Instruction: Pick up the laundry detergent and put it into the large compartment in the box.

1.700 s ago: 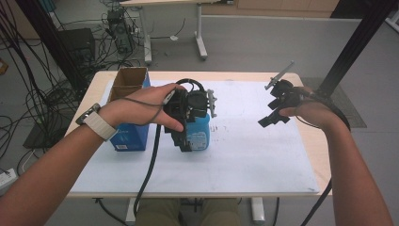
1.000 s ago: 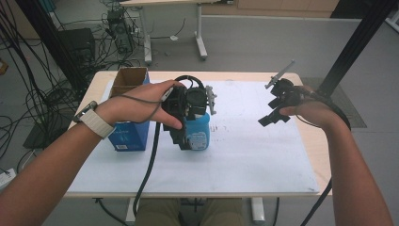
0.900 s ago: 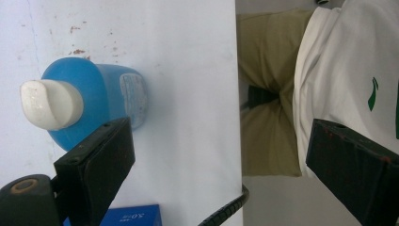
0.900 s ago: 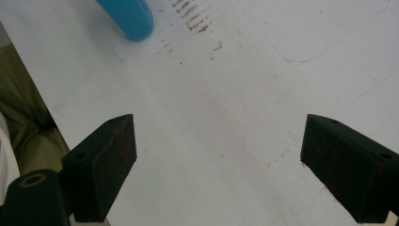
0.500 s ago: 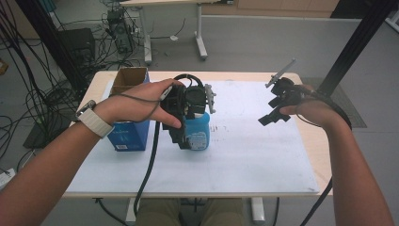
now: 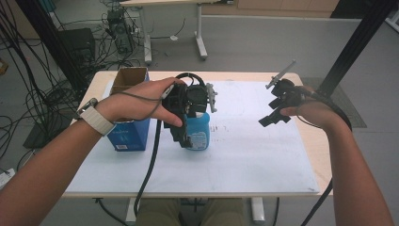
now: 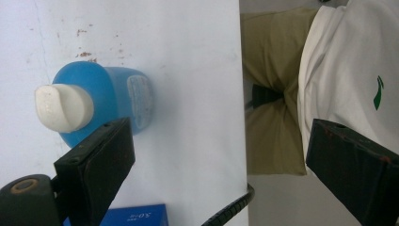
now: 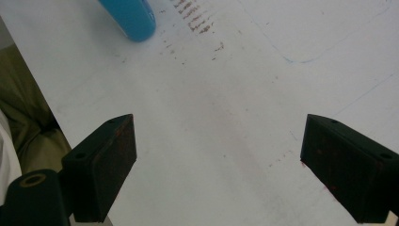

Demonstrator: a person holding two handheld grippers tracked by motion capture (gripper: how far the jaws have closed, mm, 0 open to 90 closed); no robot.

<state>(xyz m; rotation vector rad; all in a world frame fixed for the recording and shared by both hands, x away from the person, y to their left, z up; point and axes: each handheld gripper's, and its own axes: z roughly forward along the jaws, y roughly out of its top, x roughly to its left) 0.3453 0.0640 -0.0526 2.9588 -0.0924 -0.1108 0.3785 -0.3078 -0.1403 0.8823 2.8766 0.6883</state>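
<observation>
The white sheet [image 6: 235, 160] covers most of the table [image 6: 308, 141]. Near the middle left of it stands the blue bottle [image 6: 197, 132], upright, with its label facing the near edge. The bottle has a white cap [image 7: 63, 107], seen from above in the left gripper view.

The left gripper [image 6: 188, 110] is right over the bottle, held by the left hand [image 6: 136, 104]. Its jaws are wide apart. In the left gripper view the bottle sits beside one jaw, not between the two, and the jaws do not squeeze it.

Just left of the bottle is a blue box [image 6: 128, 134], close to it. Behind that box, farther away, stands a brown cardboard box [image 6: 129, 75] with its top open.

Over on the right, well apart from the bottle, the right hand [image 6: 313, 113] holds the right gripper [image 6: 277, 106] above the sheet. Its jaws are wide apart too, with nothing in them.
</observation>
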